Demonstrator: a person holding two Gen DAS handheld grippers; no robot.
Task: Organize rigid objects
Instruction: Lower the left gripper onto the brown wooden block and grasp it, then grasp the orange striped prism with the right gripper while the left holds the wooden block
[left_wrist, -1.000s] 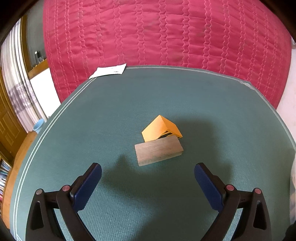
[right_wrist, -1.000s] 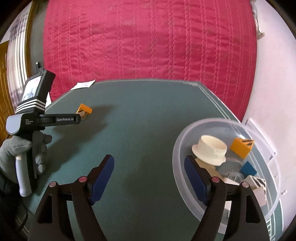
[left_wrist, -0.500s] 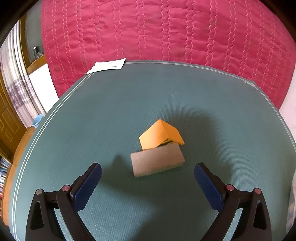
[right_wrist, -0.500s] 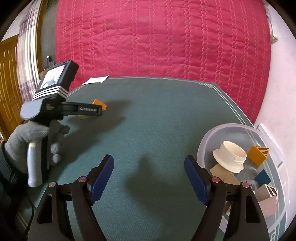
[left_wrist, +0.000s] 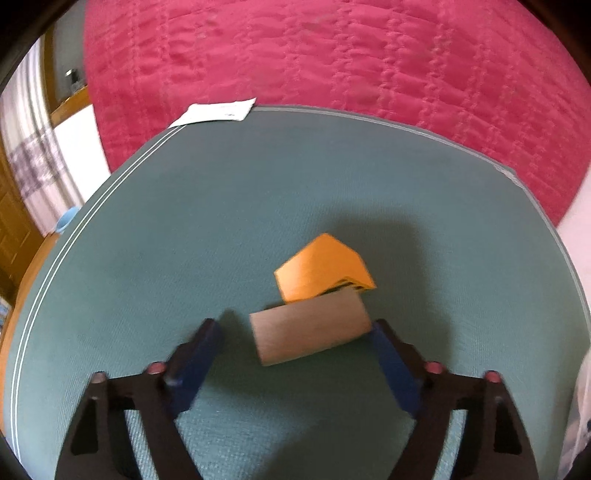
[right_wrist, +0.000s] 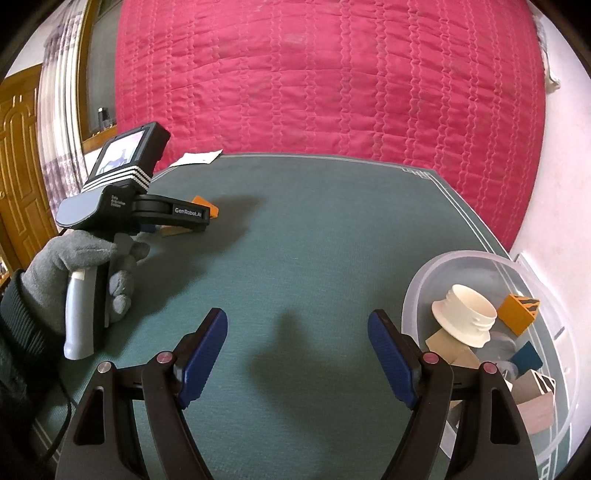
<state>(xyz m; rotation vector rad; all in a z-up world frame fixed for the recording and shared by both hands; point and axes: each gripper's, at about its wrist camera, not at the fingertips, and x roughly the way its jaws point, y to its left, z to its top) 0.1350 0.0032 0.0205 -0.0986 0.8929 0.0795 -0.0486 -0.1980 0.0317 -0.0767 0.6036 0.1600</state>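
Note:
A pale wooden block (left_wrist: 310, 334) lies on the green mat (left_wrist: 184, 240), and an orange block (left_wrist: 321, 266) leans against its far side. My left gripper (left_wrist: 295, 328) straddles the wooden block with its jaws closing. The right pad touches the block's end, while the left pad stands a small gap away. In the right wrist view, my right gripper (right_wrist: 297, 317) hangs open over bare mat with nothing between its fingers. A gloved hand (right_wrist: 74, 266) holds the left gripper at the far left, by the orange block (right_wrist: 207, 205).
A clear plastic bin (right_wrist: 417, 295) at the right holds a white threaded cap (right_wrist: 465, 314), a striped orange block (right_wrist: 517, 314) and several other blocks. A white paper (left_wrist: 218, 110) lies at the mat's far edge. A red quilted cover (left_wrist: 332, 55) rises behind.
The left gripper has come down closer over the wooden block and its jaws have narrowed around it. The right gripper's view has swung a little left, so the bin sits further right.

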